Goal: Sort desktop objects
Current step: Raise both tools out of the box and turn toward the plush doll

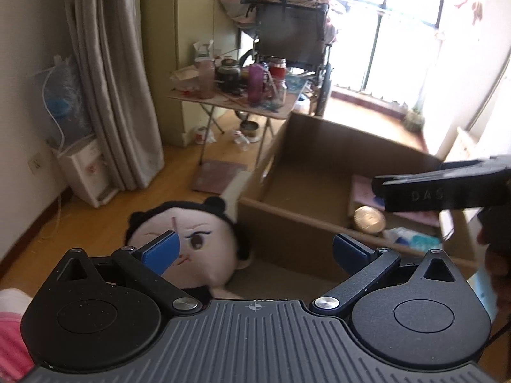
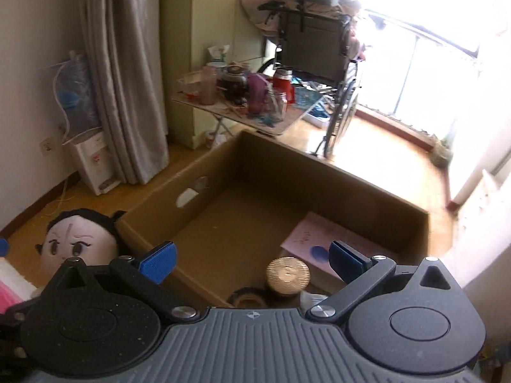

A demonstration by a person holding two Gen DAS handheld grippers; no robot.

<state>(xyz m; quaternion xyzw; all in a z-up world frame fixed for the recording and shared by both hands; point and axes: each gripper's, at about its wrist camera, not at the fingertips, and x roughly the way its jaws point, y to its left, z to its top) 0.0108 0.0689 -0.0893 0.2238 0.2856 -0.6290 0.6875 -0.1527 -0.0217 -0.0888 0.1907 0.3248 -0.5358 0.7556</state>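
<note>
A plush doll head [image 1: 188,242] with black hair and a pale face lies just left of an open cardboard box [image 1: 287,217]. My left gripper [image 1: 255,249] is open and empty, its left finger over the doll's face. My right gripper [image 2: 252,260] is open and empty above the box [image 2: 223,223]. In the box lie a round gold tin [image 2: 288,275], a roll of tape [image 2: 247,298] and a pink sheet [image 2: 322,236]. The doll also shows in the right wrist view [image 2: 80,244]. The tin [image 1: 369,219] and a blue-white packet [image 1: 412,237] show in the left wrist view.
The right gripper's black body [image 1: 447,188] reaches in over the box's right side. A folding table [image 2: 242,108] crowded with jars and bottles stands behind the box, with a wheelchair [image 2: 319,48] beyond. A curtain [image 2: 124,73] and a white appliance [image 2: 91,162] are at left.
</note>
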